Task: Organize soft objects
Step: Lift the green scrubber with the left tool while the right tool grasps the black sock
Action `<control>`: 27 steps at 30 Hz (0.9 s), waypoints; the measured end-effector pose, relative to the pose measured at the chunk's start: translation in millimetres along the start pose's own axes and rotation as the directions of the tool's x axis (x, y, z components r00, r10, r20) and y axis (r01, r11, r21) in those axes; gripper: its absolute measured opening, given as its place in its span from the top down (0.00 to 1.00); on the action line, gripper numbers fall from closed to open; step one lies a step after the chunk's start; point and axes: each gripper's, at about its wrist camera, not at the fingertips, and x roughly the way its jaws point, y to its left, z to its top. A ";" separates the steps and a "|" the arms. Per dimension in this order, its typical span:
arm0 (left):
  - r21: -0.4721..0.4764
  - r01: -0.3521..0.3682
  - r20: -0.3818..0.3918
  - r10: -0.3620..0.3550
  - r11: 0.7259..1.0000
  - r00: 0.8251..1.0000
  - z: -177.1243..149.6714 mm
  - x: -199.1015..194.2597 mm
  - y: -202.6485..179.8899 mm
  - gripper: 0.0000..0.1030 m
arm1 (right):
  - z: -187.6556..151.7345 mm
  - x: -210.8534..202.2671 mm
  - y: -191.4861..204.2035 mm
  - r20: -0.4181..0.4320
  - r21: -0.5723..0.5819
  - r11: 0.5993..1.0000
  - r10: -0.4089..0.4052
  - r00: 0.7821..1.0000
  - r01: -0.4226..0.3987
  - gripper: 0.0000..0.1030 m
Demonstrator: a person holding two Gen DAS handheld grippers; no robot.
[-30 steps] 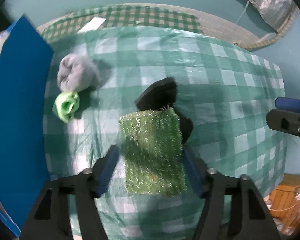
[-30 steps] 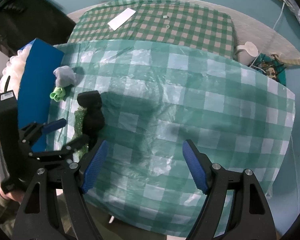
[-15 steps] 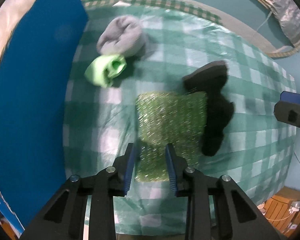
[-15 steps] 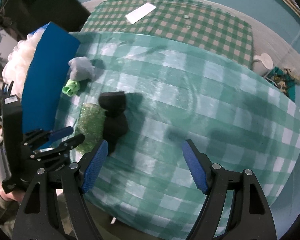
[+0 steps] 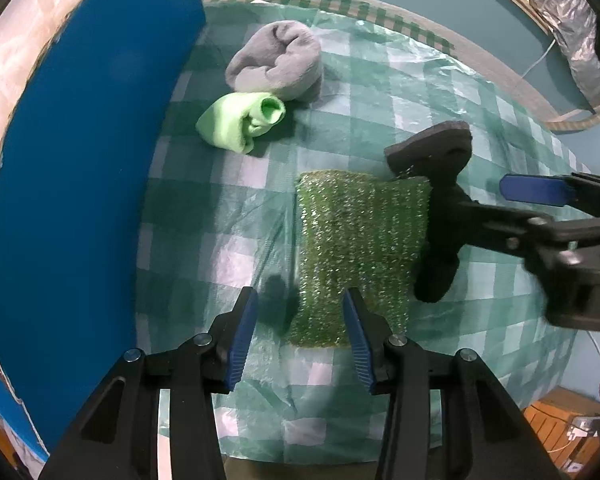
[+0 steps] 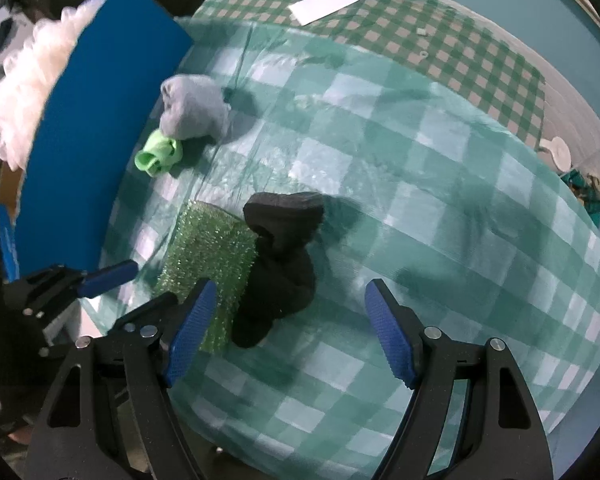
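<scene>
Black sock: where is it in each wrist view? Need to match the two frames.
Left wrist: black sock right of centre, along the right edge of the green scrubber, partly behind the right gripper.
Right wrist: black sock centre-left, just above the right gripper, the scrubber on its left.
Shared landmark: grey sock next to the blue box.

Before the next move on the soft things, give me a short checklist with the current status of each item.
1. Left gripper empty, jaws opening: ok.
2. Right gripper open and empty: ok.
3. Green scrub pad lying flat on the tablecloth: ok.
4. Black sock clear of the pad: not ok, it overlaps one edge.
5. Grey sock and light green sock apart: not ok, touching.
</scene>
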 end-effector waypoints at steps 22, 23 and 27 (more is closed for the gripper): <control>0.030 0.011 0.009 -0.012 0.999 1.000 8.8 0.5 -25.8 0.31 | -25.0 -6.0 -38.6 -0.040 0.025 0.998 -0.062 0.997 0.063 0.65; 0.035 0.012 0.009 -0.012 0.999 1.000 9.4 1.4 -29.2 0.29 | -26.8 -6.2 -40.9 -0.041 0.031 0.998 -0.057 0.998 0.058 0.64; 0.047 0.001 -0.004 -0.001 0.999 1.000 13.1 9.9 -44.8 0.25 | -29.3 -5.3 -47.0 -0.036 0.050 0.998 -0.038 0.999 0.040 0.59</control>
